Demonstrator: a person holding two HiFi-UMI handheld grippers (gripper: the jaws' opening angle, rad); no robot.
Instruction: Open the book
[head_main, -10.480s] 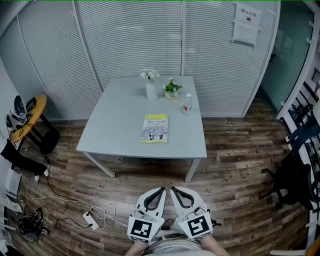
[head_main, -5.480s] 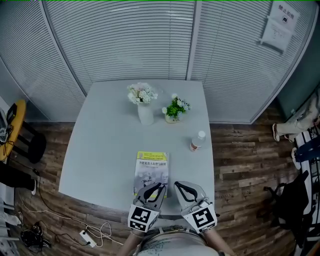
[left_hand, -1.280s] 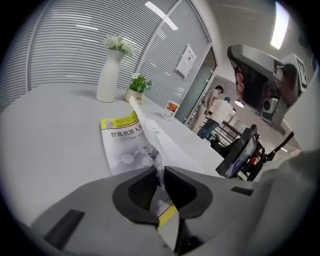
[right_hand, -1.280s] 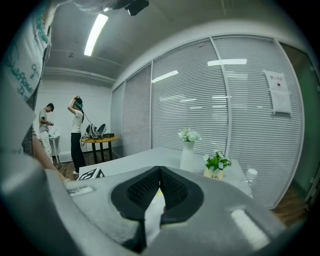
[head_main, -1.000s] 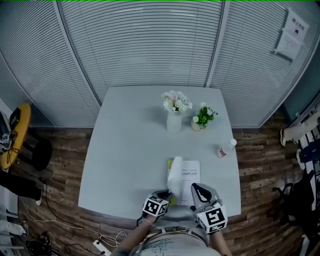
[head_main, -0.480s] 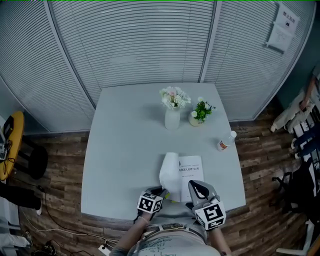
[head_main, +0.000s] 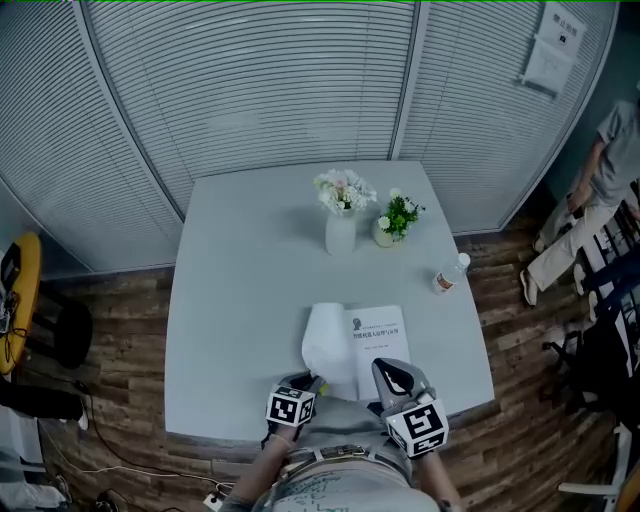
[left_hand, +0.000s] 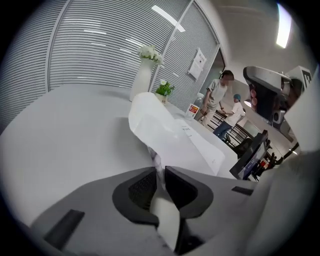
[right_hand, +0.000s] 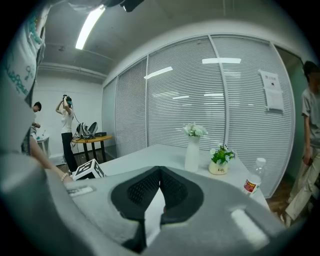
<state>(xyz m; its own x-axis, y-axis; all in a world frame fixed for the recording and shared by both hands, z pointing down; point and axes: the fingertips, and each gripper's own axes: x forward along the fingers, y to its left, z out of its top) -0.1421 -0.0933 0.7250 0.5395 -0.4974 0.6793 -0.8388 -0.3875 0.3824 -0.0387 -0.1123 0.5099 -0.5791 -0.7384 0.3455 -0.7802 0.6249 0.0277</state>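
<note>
The book (head_main: 383, 343) lies open near the table's front edge, its white title page facing up. Its front cover (head_main: 326, 345) stands lifted and curled over to the left. My left gripper (head_main: 313, 380) is shut on the cover's lower edge. In the left gripper view the cover (left_hand: 155, 122) rises from between the closed jaws of my left gripper (left_hand: 160, 172). My right gripper (head_main: 385, 368) sits over the title page's near edge, shut with nothing in it. In the right gripper view the tips of my right gripper (right_hand: 160, 170) meet.
A white vase of flowers (head_main: 340, 228), a small potted plant (head_main: 390, 222) and a water bottle (head_main: 448, 272) stand behind the book on the grey table (head_main: 230, 300). A person (head_main: 590, 190) stands off the table's right side. Glass walls with blinds run behind.
My left gripper has moved left with the cover, swinging it further over and baring more of the title page. The right gripper has stayed by the page's near edge.
</note>
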